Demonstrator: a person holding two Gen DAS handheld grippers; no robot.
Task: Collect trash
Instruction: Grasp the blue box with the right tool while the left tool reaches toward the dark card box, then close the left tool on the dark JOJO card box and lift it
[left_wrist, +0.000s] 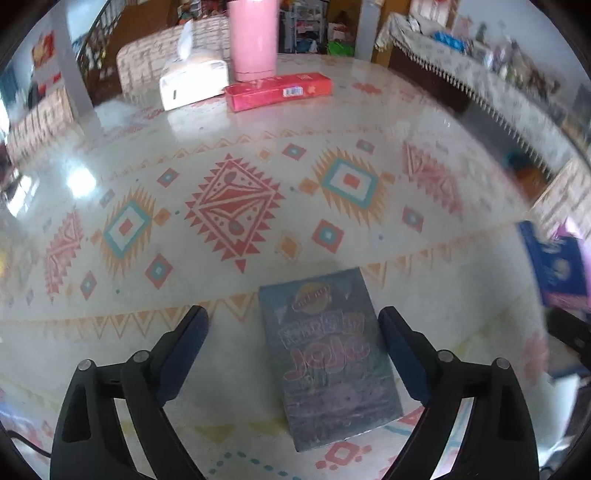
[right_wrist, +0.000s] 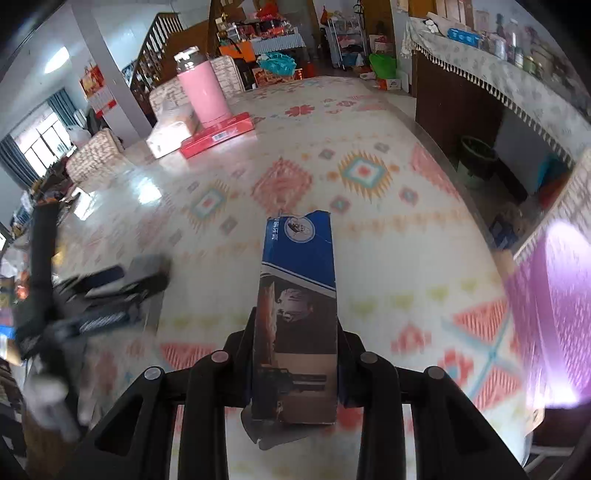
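A flat grey snack box (left_wrist: 327, 356) with red lettering lies on the patterned tablecloth (left_wrist: 229, 206). My left gripper (left_wrist: 293, 325) is open, its fingers either side of the box's far half, just above the table. My right gripper (right_wrist: 295, 332) is shut on a tall blue carton (right_wrist: 297, 317) and holds it above the table. That carton shows at the right edge of the left wrist view (left_wrist: 554, 266). The left gripper appears blurred at the left of the right wrist view (right_wrist: 110, 295).
At the table's far end stand a pink tumbler (left_wrist: 253, 37), a red flat box (left_wrist: 279, 90) and a white tissue box (left_wrist: 192, 79). A purple bag (right_wrist: 550, 306) is at the right. A covered sideboard (right_wrist: 498, 62) runs along the right wall.
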